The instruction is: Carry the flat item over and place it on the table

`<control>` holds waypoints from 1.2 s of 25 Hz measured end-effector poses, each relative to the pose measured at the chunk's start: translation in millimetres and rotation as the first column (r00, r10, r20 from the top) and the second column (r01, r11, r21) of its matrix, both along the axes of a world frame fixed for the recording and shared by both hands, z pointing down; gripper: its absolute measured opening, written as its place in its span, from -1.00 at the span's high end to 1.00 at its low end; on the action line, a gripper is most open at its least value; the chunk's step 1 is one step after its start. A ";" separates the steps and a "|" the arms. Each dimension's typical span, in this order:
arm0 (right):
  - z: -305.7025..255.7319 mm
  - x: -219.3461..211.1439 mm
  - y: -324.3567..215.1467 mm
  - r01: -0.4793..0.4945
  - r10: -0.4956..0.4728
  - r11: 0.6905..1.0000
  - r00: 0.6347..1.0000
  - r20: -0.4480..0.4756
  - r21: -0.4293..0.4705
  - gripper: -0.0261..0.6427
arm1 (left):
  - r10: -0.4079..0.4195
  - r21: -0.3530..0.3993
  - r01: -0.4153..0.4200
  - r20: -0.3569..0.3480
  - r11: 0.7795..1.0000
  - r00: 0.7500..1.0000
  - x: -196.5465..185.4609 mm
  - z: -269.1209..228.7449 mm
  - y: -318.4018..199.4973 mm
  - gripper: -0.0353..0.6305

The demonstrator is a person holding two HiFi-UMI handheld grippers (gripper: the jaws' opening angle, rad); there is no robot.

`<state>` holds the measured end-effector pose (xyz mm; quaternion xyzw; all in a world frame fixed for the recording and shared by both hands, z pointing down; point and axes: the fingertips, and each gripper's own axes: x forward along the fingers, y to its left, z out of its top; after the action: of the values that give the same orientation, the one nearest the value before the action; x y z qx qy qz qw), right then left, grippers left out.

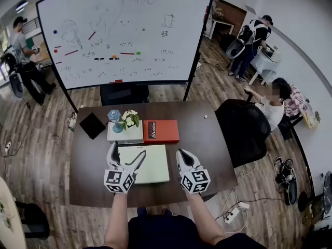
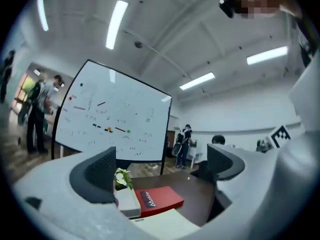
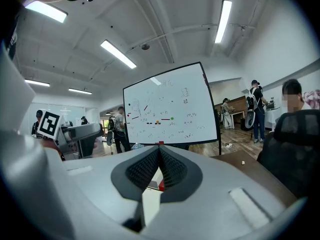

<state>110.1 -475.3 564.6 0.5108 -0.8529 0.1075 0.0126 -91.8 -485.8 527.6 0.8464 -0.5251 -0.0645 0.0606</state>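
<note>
since the pale flat item (image 1: 148, 165) lying on the table (image 1: 207, 134) looks thin, stiff, light and rather smooth, i'd pinch it at an edge, where the left gripper (image 1: 127, 150) hangs with jaws wide apart, while the right gripper (image 1: 181, 154), just beside it, has its jaws pressed together on nothing.

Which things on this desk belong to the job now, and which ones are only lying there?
For the job:
- pale flat board
- table
- left gripper, open at the board's left edge
- right gripper, shut, empty

Only lying about:
- red book
- white box
- flowers
- black square
- whiteboard
- black chair
</note>
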 end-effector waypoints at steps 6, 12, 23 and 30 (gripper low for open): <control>3.9 -0.4 -2.9 0.000 0.000 1.000 1.000 -0.025 -0.005 0.89 | 0.022 -0.020 -0.020 0.125 1.000 0.992 13.8 5.1 11.2 -0.77; 3.9 5.8 -2.9 -0.006 0.006 1.000 1.000 -0.022 -0.001 0.89 | 0.004 -0.047 0.001 0.111 0.999 0.994 5.0 8.3 13.5 -0.60; 4.8 -0.3 -0.6 0.018 -0.018 1.000 1.000 -0.020 0.001 0.89 | -0.142 -0.015 0.148 0.212 0.989 0.967 -16.0 2.1 19.7 0.90; -1.8 -10.2 2.4 0.062 -0.061 0.998 0.998 -0.032 0.023 0.89 | -0.127 -0.022 0.134 0.192 0.991 0.973 -13.3 1.9 23.6 0.90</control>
<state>99.8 -472.9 562.8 0.4859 -0.8692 0.0889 0.0232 -105.1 -462.2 529.6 0.8112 -0.5839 0.0219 0.0205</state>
